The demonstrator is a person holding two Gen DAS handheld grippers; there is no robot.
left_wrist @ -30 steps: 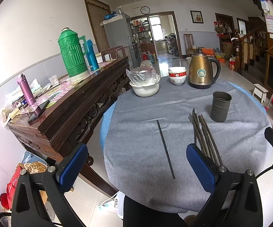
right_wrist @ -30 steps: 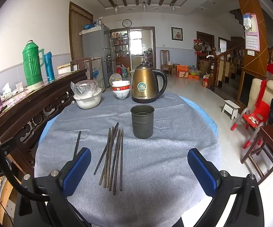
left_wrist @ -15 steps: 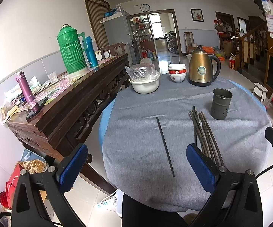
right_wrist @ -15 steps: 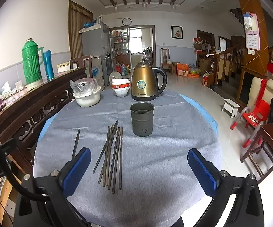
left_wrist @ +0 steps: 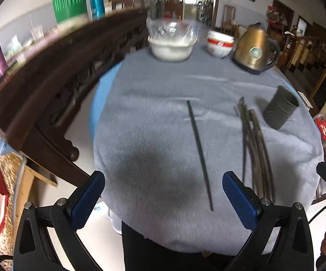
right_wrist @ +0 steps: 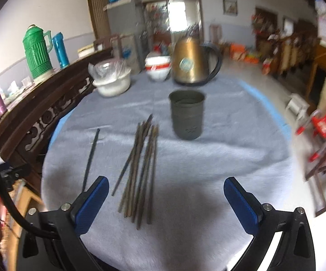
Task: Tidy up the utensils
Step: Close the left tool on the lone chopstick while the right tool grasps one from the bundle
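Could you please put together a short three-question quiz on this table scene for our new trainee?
1. True or false: the grey holder cup already holds chopsticks.
2. Which lies nearer the dark sideboard: (A) the single chopstick or (B) the chopstick bundle?
3. Fill in: both the left gripper and the right gripper have jaws that are ____ and hold nothing.

Key:
1. False; no chopsticks stand in the cup, they lie on the grey cloth.
2. A.
3. Open.
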